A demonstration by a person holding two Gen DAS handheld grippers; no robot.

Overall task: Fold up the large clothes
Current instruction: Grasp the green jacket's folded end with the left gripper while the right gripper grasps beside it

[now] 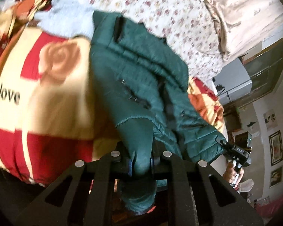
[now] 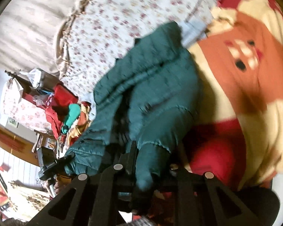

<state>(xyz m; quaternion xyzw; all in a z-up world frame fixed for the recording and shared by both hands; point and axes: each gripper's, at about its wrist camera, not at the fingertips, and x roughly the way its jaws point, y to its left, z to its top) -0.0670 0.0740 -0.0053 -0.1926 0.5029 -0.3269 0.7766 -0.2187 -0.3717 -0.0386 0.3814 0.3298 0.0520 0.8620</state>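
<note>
Green jacket point(image 1: 141, 66), long axis away from both grippers.

Item count: one dark green quilted jacket point(image 1: 141, 71); two grippers, left gripper point(image 1: 140, 162) and right gripper point(image 2: 151, 169); one red-and-cream blanket point(image 1: 47, 86); one floral sheet point(image 1: 169, 9).

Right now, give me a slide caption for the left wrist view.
Left gripper shut on dark green puffer jacket above red-and-cream blanket.
</note>
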